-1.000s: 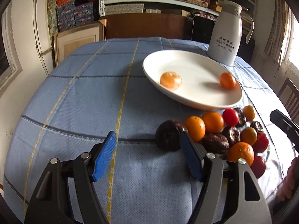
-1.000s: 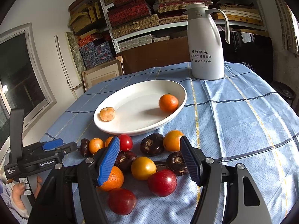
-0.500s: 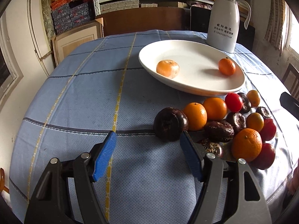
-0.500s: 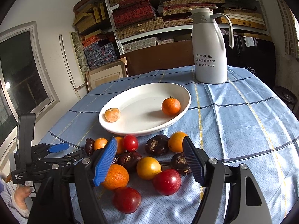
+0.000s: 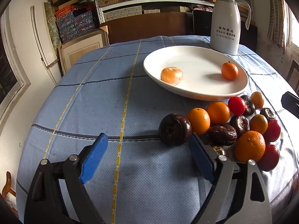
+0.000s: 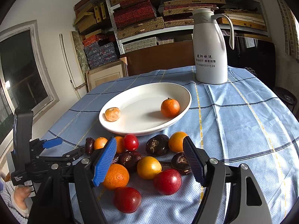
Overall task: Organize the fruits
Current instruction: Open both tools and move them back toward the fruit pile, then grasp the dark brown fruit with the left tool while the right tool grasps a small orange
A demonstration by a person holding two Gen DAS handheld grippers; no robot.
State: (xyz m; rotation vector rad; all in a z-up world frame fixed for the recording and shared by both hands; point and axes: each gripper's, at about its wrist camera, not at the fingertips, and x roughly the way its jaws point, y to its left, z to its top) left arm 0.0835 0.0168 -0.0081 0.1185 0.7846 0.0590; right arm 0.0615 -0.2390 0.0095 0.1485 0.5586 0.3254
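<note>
A blue-clothed tabletop (image 5: pixel 93 102) carries a white jug (image 6: pixel 210 52) and a white plate (image 6: pixel 142 128) with two oranges (image 6: pixel 170 107) in it. The loose fruit pile (image 6: pixel 149 160) lies just before the plate. Both the left gripper (image 5: pixel 147 155) and right gripper (image 6: pixel 149 162) have fingers spread wide, holding nothing.

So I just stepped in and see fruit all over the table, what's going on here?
A person holding two grippers is sorting fruit onto the white plate. Two oranges lie on it already; the rest sit in a pile on the blue tablecloth. The left gripper is open beside a dark fruit, and the right gripper hangs open over the pile. Neither holds anything.
</note>
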